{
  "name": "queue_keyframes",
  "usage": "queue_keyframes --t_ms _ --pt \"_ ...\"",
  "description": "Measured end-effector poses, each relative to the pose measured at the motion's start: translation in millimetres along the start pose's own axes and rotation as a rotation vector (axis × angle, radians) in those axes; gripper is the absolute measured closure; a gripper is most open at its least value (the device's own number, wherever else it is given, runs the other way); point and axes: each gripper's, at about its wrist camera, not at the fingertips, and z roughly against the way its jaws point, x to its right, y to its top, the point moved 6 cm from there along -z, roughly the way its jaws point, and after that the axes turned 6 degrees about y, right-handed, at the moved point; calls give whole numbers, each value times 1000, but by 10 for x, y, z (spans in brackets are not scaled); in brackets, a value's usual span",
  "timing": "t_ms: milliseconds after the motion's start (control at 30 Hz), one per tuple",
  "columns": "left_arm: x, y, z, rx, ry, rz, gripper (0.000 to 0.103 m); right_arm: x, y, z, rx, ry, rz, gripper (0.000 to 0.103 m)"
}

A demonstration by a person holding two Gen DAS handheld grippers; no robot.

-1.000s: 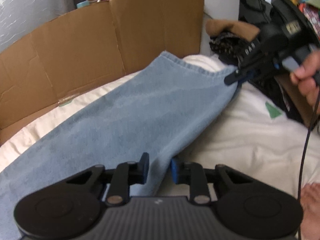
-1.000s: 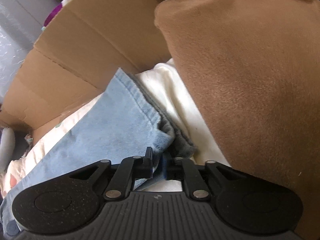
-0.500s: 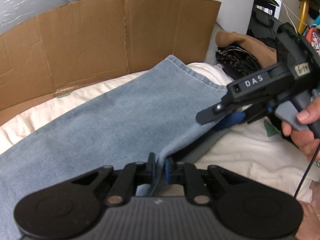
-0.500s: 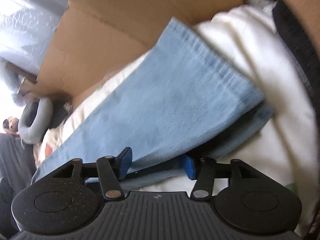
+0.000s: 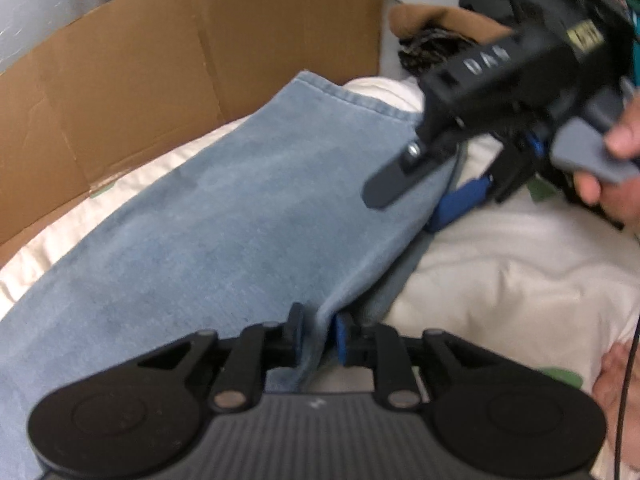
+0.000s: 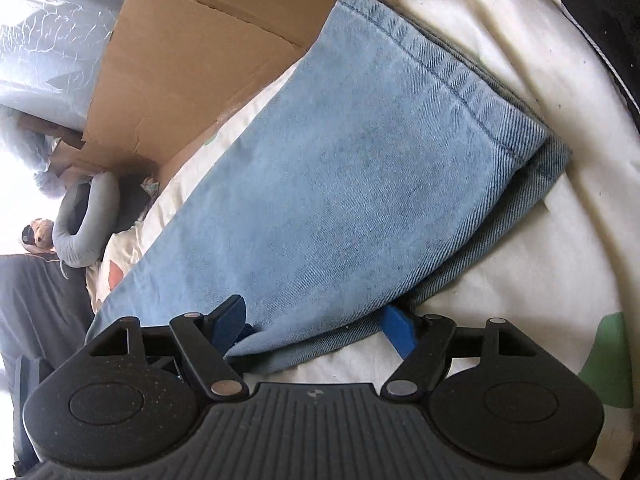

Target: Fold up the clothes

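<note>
Folded blue jeans point(image 5: 248, 216) lie lengthwise on the white-covered bed point(image 5: 516, 276), doubled to halve their width. The left gripper point(image 5: 318, 338) pinches the fold's near edge, apparently steadying it; the right gripper point(image 6: 316, 326), fingers just spread wide, has released the hem.

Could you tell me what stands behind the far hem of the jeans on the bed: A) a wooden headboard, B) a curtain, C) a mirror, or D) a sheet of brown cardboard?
D: brown cardboard stands upright just behind the hem of the jeans.
</note>
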Motion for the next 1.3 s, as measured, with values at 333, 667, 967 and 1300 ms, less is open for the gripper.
queue_keyframes --t_ms 333,667,967,1300 --pt "-23 -68 138 -14 -6 11 75 171 202 420 167 -149 3 27" --pt "-263 -222 455 -24 81 35 54 287 273 600 239 -383 54 99" --pt "-664 -683 772 -93 150 174 48 322 281 649 237 -429 34 100" --pt "-733 -1032 897 -79 287 185 35 202 74 699 177 -320 -17 79"
